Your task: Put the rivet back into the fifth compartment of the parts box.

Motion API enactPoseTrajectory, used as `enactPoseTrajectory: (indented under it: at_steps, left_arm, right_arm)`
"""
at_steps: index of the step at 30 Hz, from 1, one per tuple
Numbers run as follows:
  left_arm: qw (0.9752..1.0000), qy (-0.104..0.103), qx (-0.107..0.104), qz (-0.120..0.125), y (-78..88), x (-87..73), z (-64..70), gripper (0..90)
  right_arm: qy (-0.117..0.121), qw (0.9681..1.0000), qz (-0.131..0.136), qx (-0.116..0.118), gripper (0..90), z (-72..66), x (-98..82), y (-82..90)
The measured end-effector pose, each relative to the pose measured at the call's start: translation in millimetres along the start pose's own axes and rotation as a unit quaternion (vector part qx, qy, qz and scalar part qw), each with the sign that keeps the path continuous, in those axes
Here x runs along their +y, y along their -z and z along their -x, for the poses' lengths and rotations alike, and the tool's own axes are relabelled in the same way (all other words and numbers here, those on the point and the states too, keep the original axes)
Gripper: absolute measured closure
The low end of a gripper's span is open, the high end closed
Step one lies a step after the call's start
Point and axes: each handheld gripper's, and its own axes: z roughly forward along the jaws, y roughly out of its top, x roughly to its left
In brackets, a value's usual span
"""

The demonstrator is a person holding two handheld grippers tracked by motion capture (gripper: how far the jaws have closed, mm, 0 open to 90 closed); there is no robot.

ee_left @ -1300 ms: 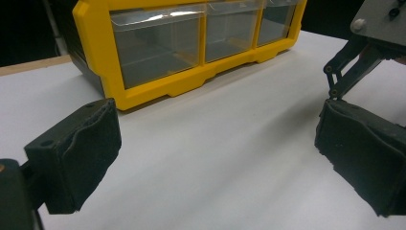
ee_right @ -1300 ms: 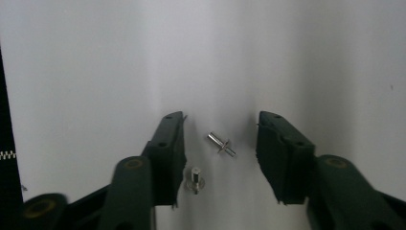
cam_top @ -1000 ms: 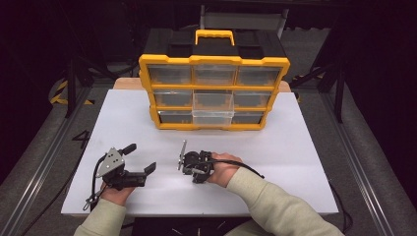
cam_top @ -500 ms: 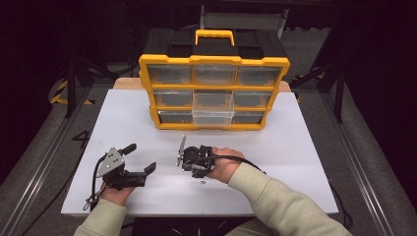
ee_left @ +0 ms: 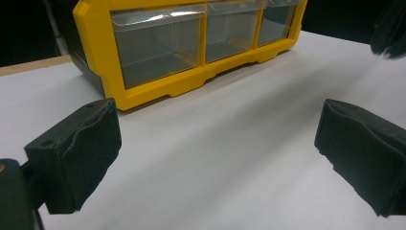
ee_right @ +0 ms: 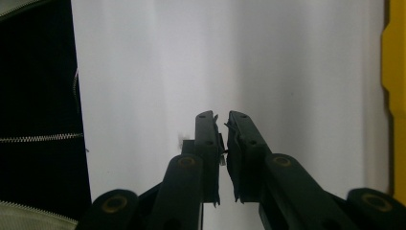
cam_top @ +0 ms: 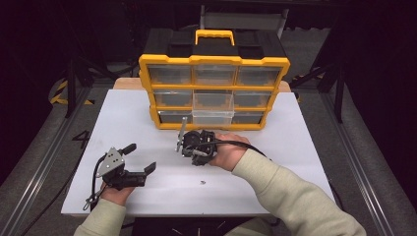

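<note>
Right gripper (cam_top: pixel 183 142) over the white table (cam_top: pixel 295 147), jaws pressed nearly together on a tiny metal piece (ee_right: pixel 223 152), just before the yellow drawer organizer (cam_top: pixel 214 91), left gripper (cam_top: pixel 140 158) spread wide and empty near the table's front edge, small screw (cam_top: pixel 202 182) lying between the hands.

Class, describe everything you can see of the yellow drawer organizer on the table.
The organizer is a yellow plastic frame with a black top and a yellow carry handle. It stands upright at the far side of the white table, facing the person. Its front holds three rows of three clear drawers; the middle drawer of the lower rows is pulled partly out. The drawers look empty as far as can be told. No gripper touches it.
</note>
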Motion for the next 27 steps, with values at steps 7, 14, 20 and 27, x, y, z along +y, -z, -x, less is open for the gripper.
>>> enactPoseTrajectory:
  at_steps: [7,14,20,27]
  left_arm:
    - [1.0,0.0,0.0,-0.001,-0.2,0.0,-0.1,2.9]
    - [1.0,0.0,0.0,0.0,0.0,0.1,-0.1,2.9]
    - [1.0,-0.002,0.001,0.0,0.1,0.1,-0.6,2.9]
    - [1.0,-0.001,0.0,0.0,-0.1,0.1,-0.2,2.9]
  right_arm:
    - [0.003,0.9999,0.007,-0.011,83.1,5.7,6.8,31.7]
    - [0.004,0.9998,0.01,-0.019,83.1,12.3,12.2,54.5]
    - [-0.001,0.9996,0.013,-0.026,83.1,19.2,14.2,70.1]
    - [-0.006,0.9991,0.019,-0.036,83.1,28.3,15.7,87.2]
